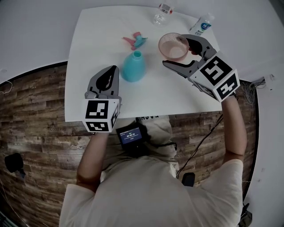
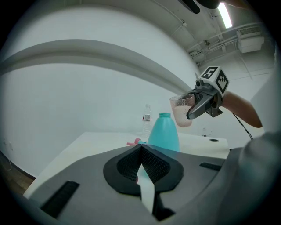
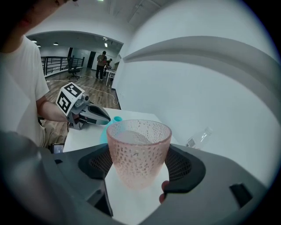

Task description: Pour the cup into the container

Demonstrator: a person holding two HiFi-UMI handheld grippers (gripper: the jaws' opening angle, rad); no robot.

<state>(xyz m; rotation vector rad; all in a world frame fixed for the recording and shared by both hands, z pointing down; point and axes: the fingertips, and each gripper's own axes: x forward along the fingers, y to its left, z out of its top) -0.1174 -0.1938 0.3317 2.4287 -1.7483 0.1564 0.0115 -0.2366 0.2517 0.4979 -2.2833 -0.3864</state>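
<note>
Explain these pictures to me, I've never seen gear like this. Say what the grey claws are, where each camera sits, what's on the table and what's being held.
There is no robot: a person holds a hand-held gripper in each hand, each with a marker cube and its own camera. The head view looks down from the person's head; the other two look along each gripper's jaws. On the white table stands an open teal bottle, with a spray head, a clear bottle and a blue-labelled bottle beyond it. The right hand-held gripper is clamped on a dimpled pink cup, held in the air near the teal bottle. The left hand-held gripper is shut and empty.
</note>
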